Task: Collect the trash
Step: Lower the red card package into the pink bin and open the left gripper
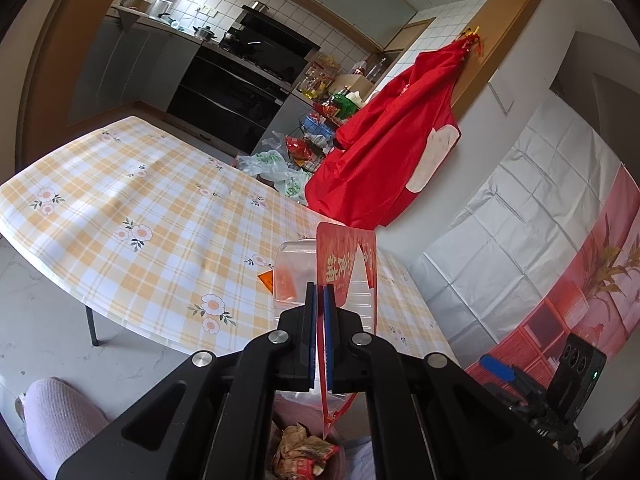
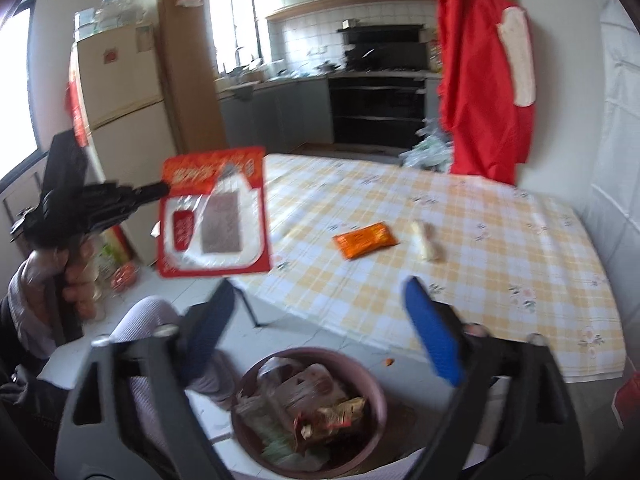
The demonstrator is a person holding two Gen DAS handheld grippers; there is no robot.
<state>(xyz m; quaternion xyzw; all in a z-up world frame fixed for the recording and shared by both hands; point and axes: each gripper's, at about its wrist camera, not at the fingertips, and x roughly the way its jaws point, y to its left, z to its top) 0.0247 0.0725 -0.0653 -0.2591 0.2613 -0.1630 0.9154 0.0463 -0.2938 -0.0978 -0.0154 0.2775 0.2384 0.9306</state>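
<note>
My left gripper (image 1: 320,296) is shut on a red and clear plastic package (image 1: 344,268), held in the air beside the table's edge; it also shows in the right wrist view (image 2: 214,210) with the left gripper (image 2: 160,190) at its left side. My right gripper (image 2: 316,312) is open and empty above a pink trash bin (image 2: 308,408) holding wrappers; the bin also shows in the left wrist view (image 1: 304,452). An orange wrapper (image 2: 366,239) and a pale crumpled piece (image 2: 427,240) lie on the checked tablecloth (image 2: 460,240).
A red apron (image 2: 480,72) hangs on the wall at the table's far right. Plastic bags (image 1: 276,168) lie on the floor beyond the table. A fridge (image 2: 120,100) stands at left. My knee (image 2: 148,316) is beside the bin.
</note>
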